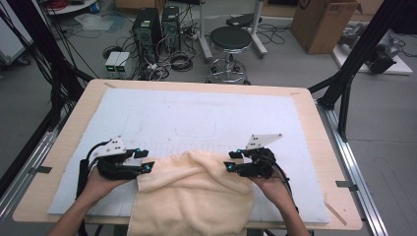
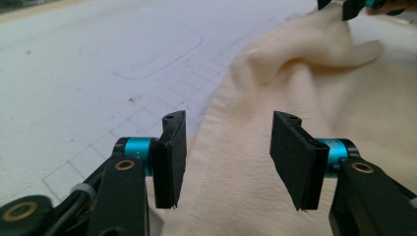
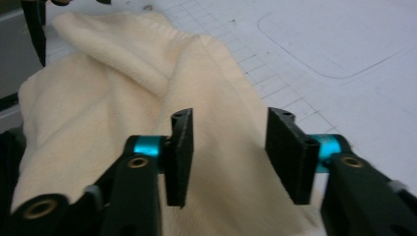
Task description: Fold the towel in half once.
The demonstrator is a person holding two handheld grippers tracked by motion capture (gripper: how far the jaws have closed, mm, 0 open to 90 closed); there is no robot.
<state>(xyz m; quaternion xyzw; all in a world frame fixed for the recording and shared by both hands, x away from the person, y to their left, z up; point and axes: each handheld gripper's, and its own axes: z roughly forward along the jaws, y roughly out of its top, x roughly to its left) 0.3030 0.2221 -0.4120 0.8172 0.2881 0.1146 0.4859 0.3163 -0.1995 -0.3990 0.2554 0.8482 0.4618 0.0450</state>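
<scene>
White gridded mat on wooden table, lower centre: cream towel folded over, far edge rumpled, smoothing left; left gripper and right gripper spread, pinching nothing.

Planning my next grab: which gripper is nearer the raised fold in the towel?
Right. The right gripper sits at the raised fold; the left gripper is at the towel's opposite corner.

cream towel near edge cut off below, forearms cropped at bottom
</scene>
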